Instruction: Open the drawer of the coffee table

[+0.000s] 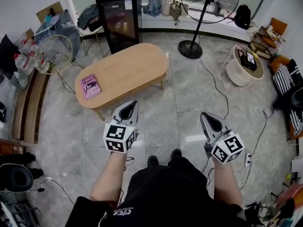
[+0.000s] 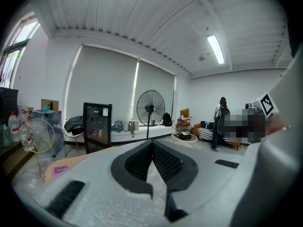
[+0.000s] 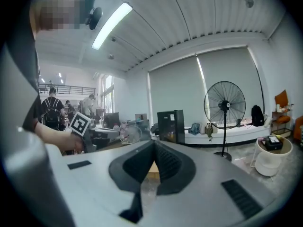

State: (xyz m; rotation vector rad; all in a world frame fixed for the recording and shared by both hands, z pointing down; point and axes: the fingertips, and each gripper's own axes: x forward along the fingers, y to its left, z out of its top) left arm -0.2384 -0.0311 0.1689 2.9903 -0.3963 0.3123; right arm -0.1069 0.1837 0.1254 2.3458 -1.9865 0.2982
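Note:
The oval wooden coffee table (image 1: 128,67) stands on the grey tiled floor ahead of me, with a purple book (image 1: 91,85) lying on its near left end. No drawer front shows from above. My left gripper (image 1: 135,103) hovers just short of the table's near edge, shut with nothing in it. My right gripper (image 1: 204,115) is over bare floor to the right of the table, also shut and empty. In the left gripper view the jaws (image 2: 152,144) meet, with the table edge and the book (image 2: 60,170) low at the left. In the right gripper view the pads (image 3: 154,144) are pressed together.
A black glass-door fridge (image 1: 120,18) stands behind the table and a pedestal fan (image 1: 203,13) at the back right. A small floor fan (image 1: 53,54) is at the left, a round white side table (image 1: 244,65) at the right. Cables (image 1: 215,84) and a power strip (image 1: 247,161) cross the floor.

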